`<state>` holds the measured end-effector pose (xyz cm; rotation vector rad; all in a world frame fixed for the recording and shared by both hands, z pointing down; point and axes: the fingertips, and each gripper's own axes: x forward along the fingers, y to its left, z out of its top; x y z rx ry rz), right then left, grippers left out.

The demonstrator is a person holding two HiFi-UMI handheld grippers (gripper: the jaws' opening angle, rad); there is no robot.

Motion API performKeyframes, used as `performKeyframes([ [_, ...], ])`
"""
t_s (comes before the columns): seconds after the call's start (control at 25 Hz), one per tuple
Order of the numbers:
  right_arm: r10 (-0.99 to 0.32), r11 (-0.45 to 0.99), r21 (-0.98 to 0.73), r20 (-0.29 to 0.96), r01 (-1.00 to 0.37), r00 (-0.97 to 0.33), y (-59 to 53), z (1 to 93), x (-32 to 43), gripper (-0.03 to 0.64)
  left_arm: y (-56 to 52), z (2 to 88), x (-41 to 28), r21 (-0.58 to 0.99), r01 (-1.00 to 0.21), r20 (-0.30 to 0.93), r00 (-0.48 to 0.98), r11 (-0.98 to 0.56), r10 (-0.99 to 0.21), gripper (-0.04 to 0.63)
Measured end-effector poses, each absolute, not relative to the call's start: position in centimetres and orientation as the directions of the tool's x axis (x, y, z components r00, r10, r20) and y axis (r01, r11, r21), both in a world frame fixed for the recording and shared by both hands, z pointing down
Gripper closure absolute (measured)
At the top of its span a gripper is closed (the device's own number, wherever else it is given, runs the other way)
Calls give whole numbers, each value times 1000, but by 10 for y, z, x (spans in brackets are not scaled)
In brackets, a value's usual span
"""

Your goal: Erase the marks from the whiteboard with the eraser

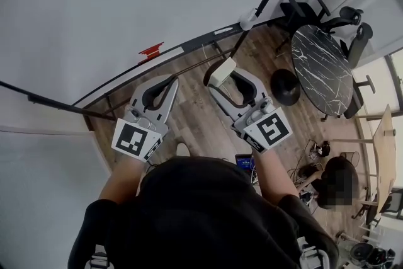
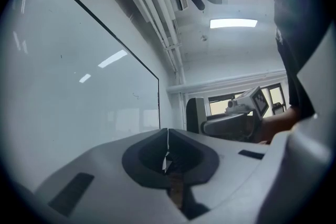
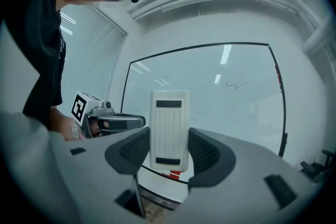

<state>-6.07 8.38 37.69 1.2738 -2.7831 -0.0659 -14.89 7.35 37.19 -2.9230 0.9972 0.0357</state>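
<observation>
The whiteboard fills the upper left of the head view, in front of both grippers. A small dark squiggle shows on the whiteboard in the right gripper view, and a faint mark in the left gripper view. My right gripper is shut on a white ribbed eraser, held upright a short way off the board. My left gripper hangs beside it, jaws shut together and holding nothing. A red object lies on the board's lower rail.
A round black marble table with black office chairs stands to the right, and a black round stool is nearer. A seated person is at the lower right. The floor is wood planks.
</observation>
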Motion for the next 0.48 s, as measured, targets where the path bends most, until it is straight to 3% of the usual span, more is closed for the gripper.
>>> performKeyframes([
  [0.48, -781, 623, 24, 90, -782, -619, 52, 388, -83, 390, 44, 380, -165, -26, -570, -35, 822, -821, -569, 588],
])
